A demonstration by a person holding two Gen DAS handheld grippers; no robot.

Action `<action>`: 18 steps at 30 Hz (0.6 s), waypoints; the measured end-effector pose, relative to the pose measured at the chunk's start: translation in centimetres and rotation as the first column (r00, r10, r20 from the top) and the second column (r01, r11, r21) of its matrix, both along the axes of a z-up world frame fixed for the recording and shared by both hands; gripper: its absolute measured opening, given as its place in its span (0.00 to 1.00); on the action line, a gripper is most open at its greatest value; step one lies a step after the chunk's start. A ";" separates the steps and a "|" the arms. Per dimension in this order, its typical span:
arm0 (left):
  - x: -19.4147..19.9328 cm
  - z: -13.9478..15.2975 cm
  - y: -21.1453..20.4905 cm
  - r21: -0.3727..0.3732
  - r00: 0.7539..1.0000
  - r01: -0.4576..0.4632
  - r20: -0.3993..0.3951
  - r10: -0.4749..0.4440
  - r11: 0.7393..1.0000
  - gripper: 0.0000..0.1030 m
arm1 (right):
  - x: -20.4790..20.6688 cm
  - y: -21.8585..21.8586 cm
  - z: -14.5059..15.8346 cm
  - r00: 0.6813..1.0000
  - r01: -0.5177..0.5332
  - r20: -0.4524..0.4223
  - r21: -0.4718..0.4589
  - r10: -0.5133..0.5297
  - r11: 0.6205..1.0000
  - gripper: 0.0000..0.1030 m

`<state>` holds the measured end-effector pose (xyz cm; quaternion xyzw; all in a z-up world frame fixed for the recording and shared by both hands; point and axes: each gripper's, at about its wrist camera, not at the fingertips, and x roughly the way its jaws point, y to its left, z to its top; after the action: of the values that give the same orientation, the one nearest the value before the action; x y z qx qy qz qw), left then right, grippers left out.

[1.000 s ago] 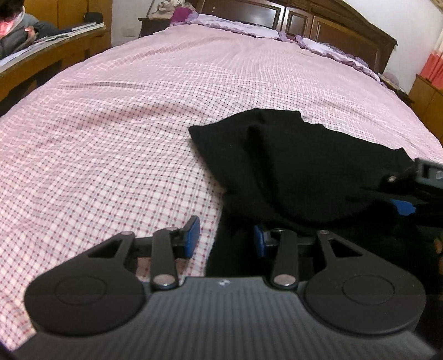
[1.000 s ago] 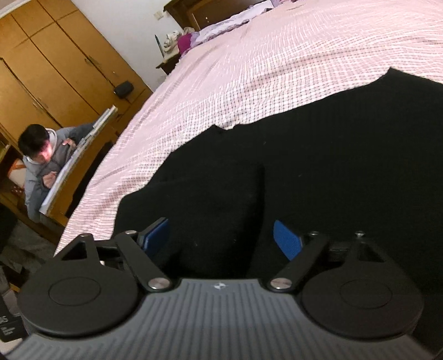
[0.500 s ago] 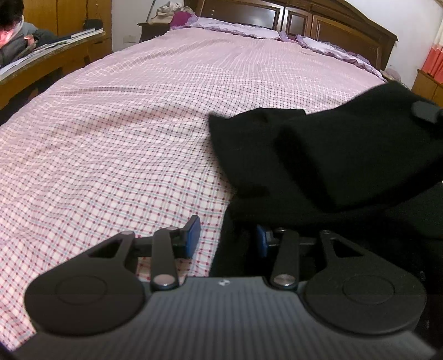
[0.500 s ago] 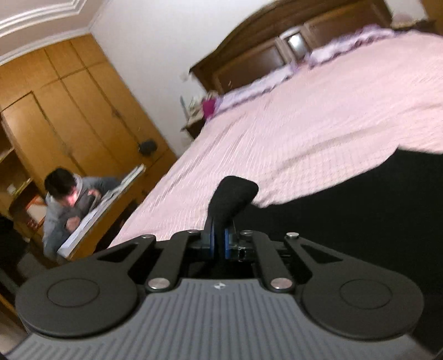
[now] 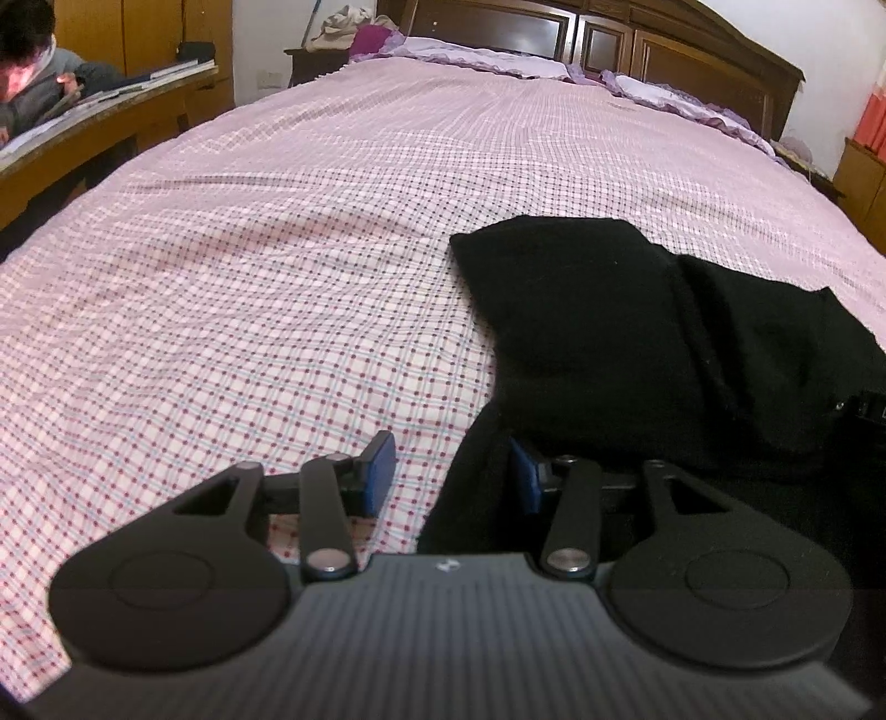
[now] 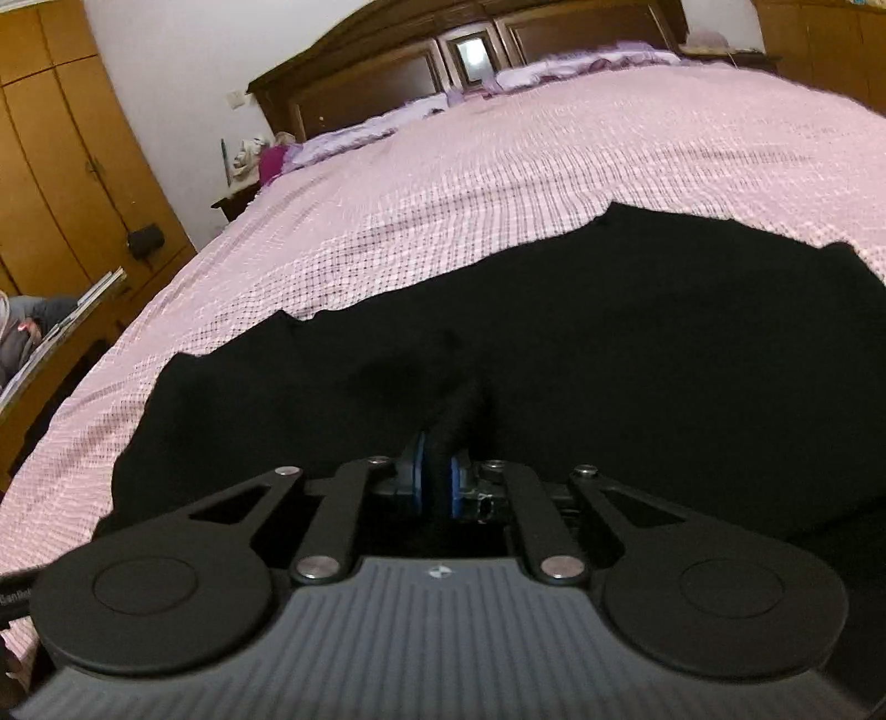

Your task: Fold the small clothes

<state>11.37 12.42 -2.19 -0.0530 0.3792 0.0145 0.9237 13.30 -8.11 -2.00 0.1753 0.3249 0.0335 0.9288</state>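
- Pink checked bedding [image 5: 266, 288] covers a wide bed that fills most of both views, running back to a dark wooden headboard [image 5: 653, 50] with lilac pillows [image 5: 498, 52] lined along it.
- Wooden wardrobe doors [image 6: 50, 160] stand along the wall beside the bed in the right wrist view.
- At the bed's far left edge, a person [image 5: 33, 72] in a grey top bends over a wooden desk [image 5: 99, 122] with papers on it.
- A black garment [image 5: 637, 332] lies spread on the near right part of the bedding, with one layer doubled over another so that a raised fold edge runs across it; in the right wrist view it fills the foreground.
- The left gripper [image 5: 448, 471] sits low over the bedding at the garment's near left edge. Its blue-padded fingers are spread apart: the left pad [image 5: 379, 471] is over bare checked cloth and the right pad [image 5: 523, 476] is tucked against the black fabric, nothing pinched between them.
- The right gripper [image 6: 436, 484] has its fingers drawn together, clamped on a bunched ridge of the black garment that rises up from between its blue pads [image 6: 418, 476].
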 end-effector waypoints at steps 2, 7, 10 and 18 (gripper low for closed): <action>-0.1 0.2 -0.1 0.008 1.000 0.004 0.000 -0.004 1.000 0.47 | 0.3 -0.2 0.4 1.000 -0.003 -0.017 0.018 0.004 1.000 0.12; -1.0 1.5 0.3 -0.025 1.000 -0.012 0.004 0.012 1.000 0.46 | -1.0 -0.4 3.8 1.000 0.001 -0.004 0.021 0.000 1.000 0.24; -1.7 2.4 0.3 -0.033 0.999 -0.004 0.032 0.005 0.999 0.45 | -2.4 0.8 5.9 0.998 -0.017 0.057 -0.024 0.019 1.000 0.43; -2.1 3.1 0.2 -0.023 0.999 -0.002 0.037 0.003 1.000 0.45 | -3.1 5.9 7.7 0.975 -0.219 0.034 0.006 0.219 0.976 0.61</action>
<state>9.27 12.59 0.91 -0.0641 0.3622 0.0105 0.9298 10.20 -2.24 5.67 0.1422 0.3263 0.1401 0.9239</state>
